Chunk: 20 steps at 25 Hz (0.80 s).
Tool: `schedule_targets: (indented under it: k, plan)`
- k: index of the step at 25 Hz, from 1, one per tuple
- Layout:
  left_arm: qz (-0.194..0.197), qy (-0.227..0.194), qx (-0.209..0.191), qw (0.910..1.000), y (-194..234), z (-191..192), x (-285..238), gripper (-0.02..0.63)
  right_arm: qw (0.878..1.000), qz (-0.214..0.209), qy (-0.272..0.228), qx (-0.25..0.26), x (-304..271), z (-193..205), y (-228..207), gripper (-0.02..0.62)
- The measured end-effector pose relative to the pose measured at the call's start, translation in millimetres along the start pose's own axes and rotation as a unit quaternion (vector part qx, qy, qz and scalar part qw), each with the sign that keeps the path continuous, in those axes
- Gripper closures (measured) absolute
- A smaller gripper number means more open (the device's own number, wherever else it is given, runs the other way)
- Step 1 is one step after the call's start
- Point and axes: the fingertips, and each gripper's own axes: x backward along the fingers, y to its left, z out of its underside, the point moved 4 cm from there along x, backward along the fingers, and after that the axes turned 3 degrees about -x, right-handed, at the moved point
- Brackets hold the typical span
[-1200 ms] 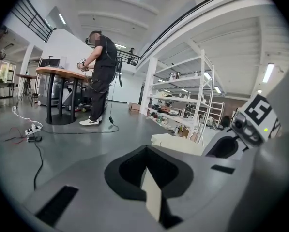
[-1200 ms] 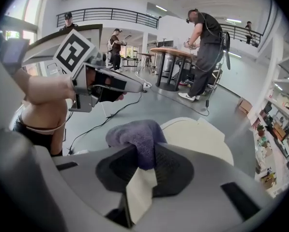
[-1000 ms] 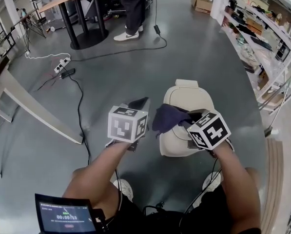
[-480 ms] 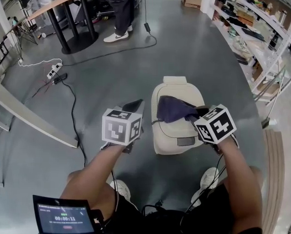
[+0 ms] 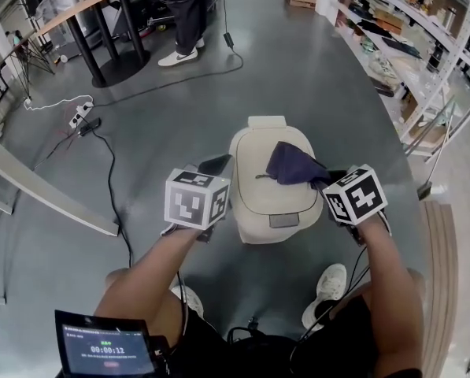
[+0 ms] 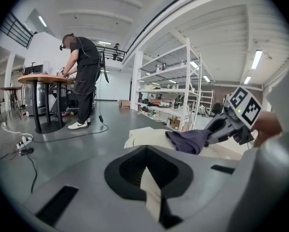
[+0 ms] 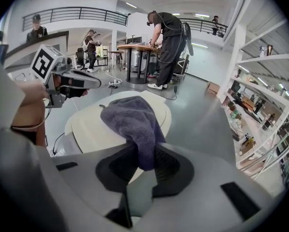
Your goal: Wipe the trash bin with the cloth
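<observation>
A cream trash bin point(image 5: 260, 198) with a closed lid stands on the grey floor in front of me. A dark purple cloth point(image 5: 291, 163) lies draped on the right half of the lid, and my right gripper point(image 5: 327, 181) is shut on its near end. In the right gripper view the cloth point(image 7: 130, 116) runs from the jaws out over the lid point(image 7: 92, 125). My left gripper point(image 5: 216, 166) hovers at the bin's left edge, shut and holding nothing. The left gripper view shows the lid point(image 6: 145, 137), the cloth point(image 6: 189, 140) and the right gripper point(image 6: 217, 127) beyond it.
A person point(image 5: 181, 14) stands at a round-based table point(image 5: 109, 34) at the back. Cables and a power strip point(image 5: 79, 115) trail over the floor at left. Shelving point(image 5: 408, 46) lines the right side, and a slanted board point(image 5: 46, 195) lies at left. My shoes point(image 5: 325, 286) are below the bin.
The right gripper has drawn the cloth across the lid from its left part to its right half. The left gripper now sits closer to the bin's left edge.
</observation>
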Motion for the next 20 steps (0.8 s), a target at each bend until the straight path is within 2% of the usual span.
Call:
schedule_targets:
  k: [5,10,16,20]
  plan:
    - [-0.006,0.009,-0.009,0.9999,16,9,6,0.609,1.0,0.009,0.007,-0.012,-2,0,3,0.529]
    - [-0.021,0.015,-0.008,0.9996,-10,6,3,0.609,1.0,0.007,0.002,-0.008,12,15,-20,0.529]
    - [-0.029,0.004,-0.002,0.9996,-1,2,17,0.609,0.999,-0.022,-0.042,0.001,24,-12,7,0.529]
    - [-0.033,0.003,0.001,0.9995,3,7,25,0.609,0.995,-0.066,-0.077,0.014,25,-31,44,0.529]
